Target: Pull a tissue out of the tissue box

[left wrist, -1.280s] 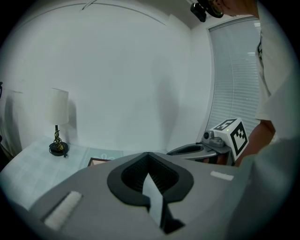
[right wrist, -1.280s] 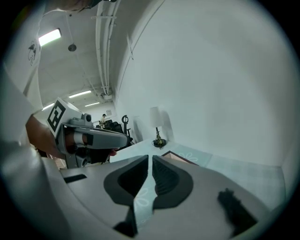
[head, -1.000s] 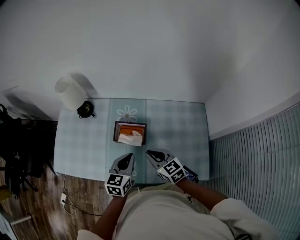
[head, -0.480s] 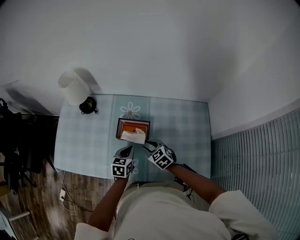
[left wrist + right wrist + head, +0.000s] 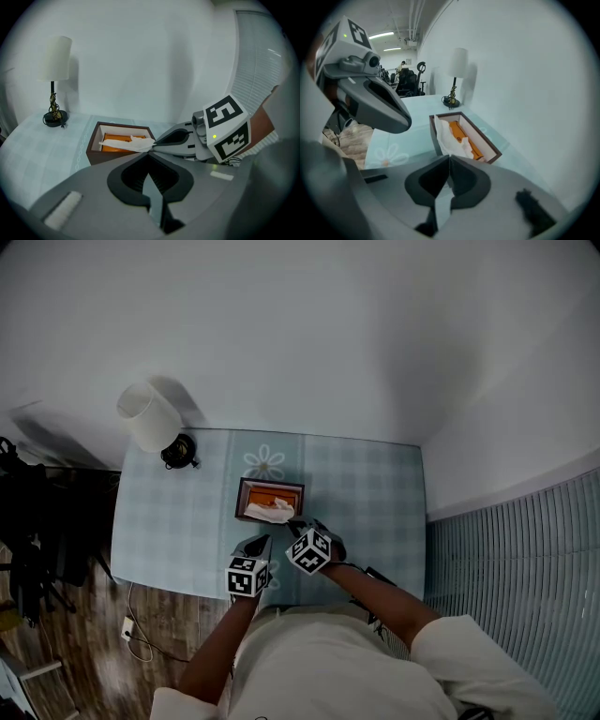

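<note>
A dark brown tissue box [image 5: 270, 489] with an orange pack inside stands mid-table. A white tissue [image 5: 269, 513] sticks out of its near side. My right gripper [image 5: 292, 523] reaches it from the near right, and its jaws are shut on the tissue's corner [image 5: 140, 146]. In the right gripper view the tissue [image 5: 451, 139] runs from the box [image 5: 490, 149] down into my closed right gripper [image 5: 449, 158]. My left gripper [image 5: 260, 544] hovers just short of the box, shut with nothing in it [image 5: 149, 154].
The table [image 5: 164, 521] has a pale blue checked cloth with a flower print [image 5: 263, 464]. A white-shaded lamp [image 5: 150, 418] stands at its far left corner. The wall rises behind the table. Wood floor and cables lie at the left.
Both grippers have come down and forward to the box's near side. The right gripper swung left to the tissue and its jaws now pinch the tissue's corner.
</note>
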`<state>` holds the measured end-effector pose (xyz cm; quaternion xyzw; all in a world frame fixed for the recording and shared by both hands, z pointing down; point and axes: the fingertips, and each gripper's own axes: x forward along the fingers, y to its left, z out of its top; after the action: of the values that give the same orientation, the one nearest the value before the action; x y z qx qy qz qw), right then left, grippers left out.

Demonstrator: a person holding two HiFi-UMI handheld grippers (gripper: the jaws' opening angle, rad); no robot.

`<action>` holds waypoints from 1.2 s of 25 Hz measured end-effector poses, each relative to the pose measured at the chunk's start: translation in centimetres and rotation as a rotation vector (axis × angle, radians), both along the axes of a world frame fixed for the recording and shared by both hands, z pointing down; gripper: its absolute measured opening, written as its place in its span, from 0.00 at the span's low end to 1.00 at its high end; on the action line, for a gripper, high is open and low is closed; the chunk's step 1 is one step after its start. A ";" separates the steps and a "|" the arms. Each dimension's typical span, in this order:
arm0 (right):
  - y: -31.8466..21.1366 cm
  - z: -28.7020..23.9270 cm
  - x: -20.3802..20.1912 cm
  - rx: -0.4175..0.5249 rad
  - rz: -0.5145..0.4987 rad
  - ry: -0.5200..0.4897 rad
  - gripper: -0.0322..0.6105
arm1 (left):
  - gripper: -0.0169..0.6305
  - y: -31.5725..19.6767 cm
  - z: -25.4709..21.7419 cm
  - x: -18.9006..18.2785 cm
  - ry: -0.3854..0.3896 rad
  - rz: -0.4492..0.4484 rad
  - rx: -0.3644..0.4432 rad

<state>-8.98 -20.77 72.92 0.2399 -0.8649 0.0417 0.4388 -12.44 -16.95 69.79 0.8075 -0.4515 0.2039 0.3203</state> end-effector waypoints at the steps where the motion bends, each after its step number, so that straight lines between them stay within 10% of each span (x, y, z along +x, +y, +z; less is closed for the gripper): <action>1: -0.2 -0.2 0.0 0.010 0.011 -0.008 0.07 | 0.03 0.1 0.0 -0.1 0.001 0.000 0.000; 14: 1.3 -6.2 1.3 -0.005 0.086 -0.186 0.07 | 0.03 0.9 -2.9 -0.6 -0.013 0.028 0.081; 30: 4.6 -19.0 4.8 0.012 0.257 -0.493 0.07 | 0.03 2.3 -17.0 0.8 0.087 0.004 0.333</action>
<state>-4.13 -16.14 53.95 0.3330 -0.9083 0.1487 0.2050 -11.60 -14.65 52.78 0.8583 -0.4631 0.0916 0.2011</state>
